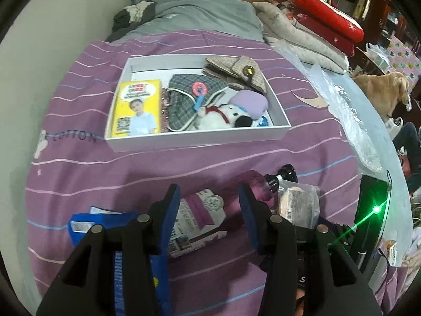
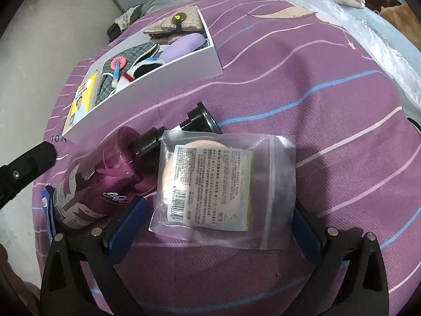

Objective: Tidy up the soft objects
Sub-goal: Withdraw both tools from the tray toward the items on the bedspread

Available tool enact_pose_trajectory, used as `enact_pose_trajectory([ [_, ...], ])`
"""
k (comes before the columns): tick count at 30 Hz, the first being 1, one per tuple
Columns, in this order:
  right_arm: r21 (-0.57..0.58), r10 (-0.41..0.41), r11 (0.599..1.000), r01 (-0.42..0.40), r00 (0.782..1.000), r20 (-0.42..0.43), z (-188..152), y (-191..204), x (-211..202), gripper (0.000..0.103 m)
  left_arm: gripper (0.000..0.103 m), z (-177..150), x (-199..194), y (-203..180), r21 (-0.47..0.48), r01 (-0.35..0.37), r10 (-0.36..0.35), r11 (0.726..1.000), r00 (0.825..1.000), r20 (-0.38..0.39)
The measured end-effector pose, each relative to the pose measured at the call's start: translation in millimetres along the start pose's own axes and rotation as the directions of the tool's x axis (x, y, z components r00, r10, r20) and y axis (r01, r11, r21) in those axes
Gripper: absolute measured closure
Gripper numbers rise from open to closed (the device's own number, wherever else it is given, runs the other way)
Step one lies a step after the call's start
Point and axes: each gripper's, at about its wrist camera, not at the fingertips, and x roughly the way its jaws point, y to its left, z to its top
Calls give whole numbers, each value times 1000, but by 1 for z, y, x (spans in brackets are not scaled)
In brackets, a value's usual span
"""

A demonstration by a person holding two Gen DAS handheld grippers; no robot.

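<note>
hovering low in the left wrist view, the left gripper stands half open over a purple bottle, touching nothing clearly; a white box of soft things, with a plush dog, sits centre frame. in the right wrist view, the right gripper gapes wide around a clear bag with a puff, pads apart from it; the bottle lies left.

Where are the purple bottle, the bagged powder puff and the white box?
purple bottle (image 2: pixel 105 173), right wrist view, clear body.
bagged powder puff (image 2: pixel 223 184), right wrist view, printed label.
white box (image 1: pixel 200 138), left wrist view, near wall.
</note>
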Motion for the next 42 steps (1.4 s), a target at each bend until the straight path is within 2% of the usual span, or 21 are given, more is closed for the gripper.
enact_pose_trajectory([
  [8, 6, 27, 1000, -27, 999, 23, -4, -4, -2, 0, 55, -11, 17, -9, 27, 37, -39, 999, 996, 75],
  [15, 94, 132, 986, -138, 989, 68, -5, -23, -10, 0, 55, -16, 15, -17, 62, 40, -48, 997, 990, 130],
  [23, 91, 129, 987, -134, 990, 56, -2, -20, -13, 0, 55, -17, 19, -7, 19, 131, -132, 991, 982, 138],
  [26, 103, 142, 984, -147, 988, 57, 0, -22, -15, 2, 54, -16, 16, 0, 1, 185, -183, 983, 971, 151],
  [29, 151, 152, 975, -162, 986, 72, 1, -30, -23, 6, 54, -14, 16, 8, -11, 177, -173, 984, 972, 158],
  [31, 170, 138, 974, -149, 987, 78, 3, -32, -27, 7, 54, -13, 17, 12, -20, 173, -168, 985, 974, 153],
  [37, 85, 28, 996, -34, 997, 78, 10, -17, -28, 7, 54, -9, 18, 19, -63, 197, -192, 978, 978, 82],
  [42, 0, 24, 1000, -24, 998, 50, 9, 2, -22, 7, 54, -9, 10, 22, -72, 215, -211, 974, 975, 67],
])
